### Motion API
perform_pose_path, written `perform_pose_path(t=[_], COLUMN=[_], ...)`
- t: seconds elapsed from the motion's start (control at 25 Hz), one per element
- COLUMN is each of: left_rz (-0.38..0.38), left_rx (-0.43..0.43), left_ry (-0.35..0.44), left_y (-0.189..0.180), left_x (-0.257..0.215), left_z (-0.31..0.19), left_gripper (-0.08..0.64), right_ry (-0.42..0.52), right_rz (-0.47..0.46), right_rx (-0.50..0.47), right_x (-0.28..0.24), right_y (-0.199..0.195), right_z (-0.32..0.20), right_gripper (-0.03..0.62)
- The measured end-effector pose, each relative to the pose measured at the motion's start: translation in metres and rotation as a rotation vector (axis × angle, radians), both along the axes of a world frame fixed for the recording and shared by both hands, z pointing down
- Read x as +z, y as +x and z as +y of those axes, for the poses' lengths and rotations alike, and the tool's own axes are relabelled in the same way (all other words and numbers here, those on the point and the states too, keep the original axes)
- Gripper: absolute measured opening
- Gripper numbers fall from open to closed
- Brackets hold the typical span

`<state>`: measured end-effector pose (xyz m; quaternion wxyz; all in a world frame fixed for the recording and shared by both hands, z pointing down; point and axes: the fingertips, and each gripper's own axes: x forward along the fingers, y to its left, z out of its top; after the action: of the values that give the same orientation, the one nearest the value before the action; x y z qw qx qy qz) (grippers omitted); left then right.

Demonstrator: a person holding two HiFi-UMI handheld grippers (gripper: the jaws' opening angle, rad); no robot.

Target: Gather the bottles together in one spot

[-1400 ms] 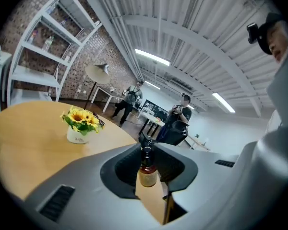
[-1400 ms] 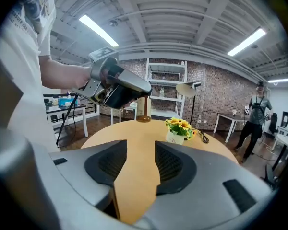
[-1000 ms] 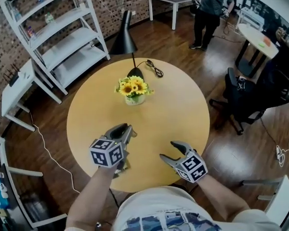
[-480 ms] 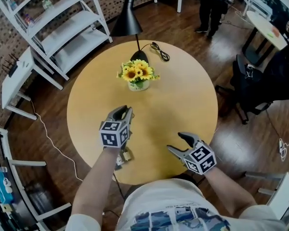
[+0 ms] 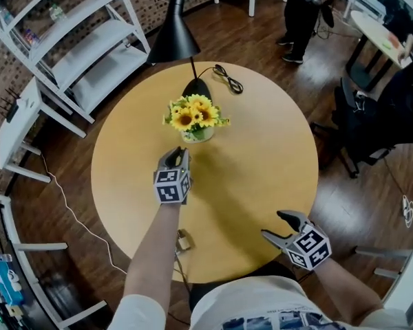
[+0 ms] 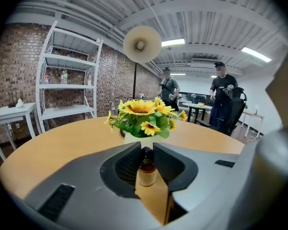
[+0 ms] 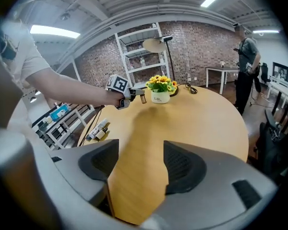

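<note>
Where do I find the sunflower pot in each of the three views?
Head view: the sunflower pot sits upper middle on the round table, just beyond the left gripper.
Left gripper view: centre, directly behind the bottle clamped in the jaws.
Right gripper view: upper middle, far side.
Shared landmark: the black lamp behind the pot.

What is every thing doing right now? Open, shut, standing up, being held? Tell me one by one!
left gripper: shut on the small bottle
small bottle: cap on, clamped between the left jaws, close to the flower pot
right gripper: open, empty
flower pot: upright on the table, filled with sunflowers
lamp: standing on the table; lit or not, can't tell
lamp cord: lying bundled on the table
</note>
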<state>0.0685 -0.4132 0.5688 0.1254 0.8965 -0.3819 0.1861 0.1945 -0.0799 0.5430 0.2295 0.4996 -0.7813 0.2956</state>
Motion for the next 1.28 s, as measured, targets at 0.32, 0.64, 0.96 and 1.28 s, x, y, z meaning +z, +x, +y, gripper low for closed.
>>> perform_pose_path(t=[0.32, 0.64, 0.96, 1.28], left_rz=[-0.031, -0.035, -0.047, 0.076], left_rx=[-0.021, 0.009, -0.003, -0.055], left_ry=[0.063, 0.068, 0.104, 0.085], left_y=[0.004, 0.007, -0.008, -0.073], left_x=[0.029, 0.04, 0.014, -0.072], left_z=[-0.031, -0.027, -0.013, 0.064], left_gripper=[0.077, 0.077, 0.16, 0.16], right_ry=[-0.036, -0.032, -0.001, 0.058], right_rz=[0.004, 0.007, 0.015, 0.001], right_rx=[0.062, 0.058, 0.046, 0.021], right_x=[0.011, 0.018, 0.014, -0.008], right_y=[0.026, 0.029, 0.022, -0.015], right_z=[0.003, 0.003, 0.006, 0.016], right_gripper=[0.314, 0.314, 0.314, 0.314])
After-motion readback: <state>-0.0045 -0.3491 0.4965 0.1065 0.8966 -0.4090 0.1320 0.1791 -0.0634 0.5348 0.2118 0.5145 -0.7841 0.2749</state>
